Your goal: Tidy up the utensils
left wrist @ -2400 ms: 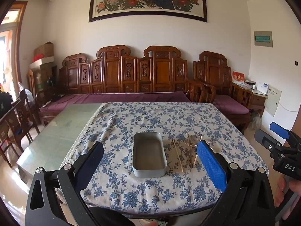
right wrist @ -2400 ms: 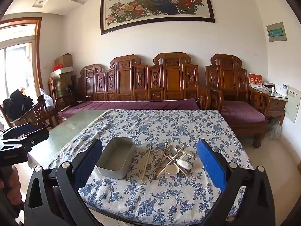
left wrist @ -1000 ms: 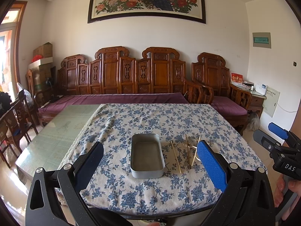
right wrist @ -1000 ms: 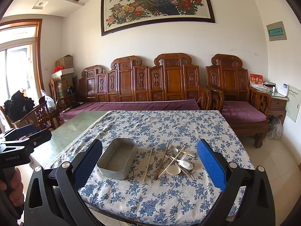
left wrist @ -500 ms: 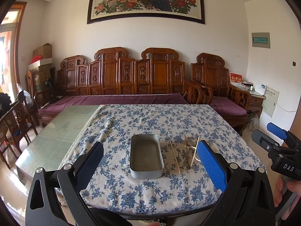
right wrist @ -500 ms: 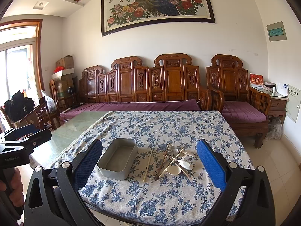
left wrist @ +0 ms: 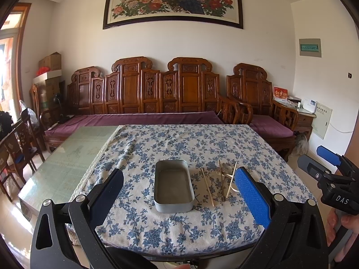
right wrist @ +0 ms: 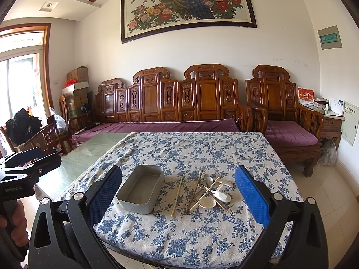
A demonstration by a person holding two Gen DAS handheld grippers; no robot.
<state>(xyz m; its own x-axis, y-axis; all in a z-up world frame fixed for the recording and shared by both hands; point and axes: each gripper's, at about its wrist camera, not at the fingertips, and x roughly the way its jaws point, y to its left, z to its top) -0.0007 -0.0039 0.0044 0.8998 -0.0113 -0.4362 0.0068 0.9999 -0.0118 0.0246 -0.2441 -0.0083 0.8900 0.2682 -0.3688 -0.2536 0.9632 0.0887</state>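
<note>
Both grippers released over the table

Left gripper (left wrist: 179, 192) frames the metal tin (left wrist: 174, 186); between the right gripper (right wrist: 178, 194) fingers (right wrist: 251, 198) lie chopsticks (right wrist: 177, 196) and spoons (right wrist: 221, 195).

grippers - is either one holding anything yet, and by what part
Nothing is held: the left gripper and right gripper are both open, short of the chopsticks and spoons.

On the bench (right wrist: 224, 152) the tin (right wrist: 140, 189) sits near the front edge. A lone chopstick (right wrist: 176, 196) lies just right of the tin. Further right of the tin is a crossed heap of chopsticks (right wrist: 205, 194) and spoons (right wrist: 215, 196). Behind the tin, past the bench's far edge, stands the sofa (right wrist: 157, 126); an armchair (right wrist: 289, 134) stands to the tin's far right.
</note>
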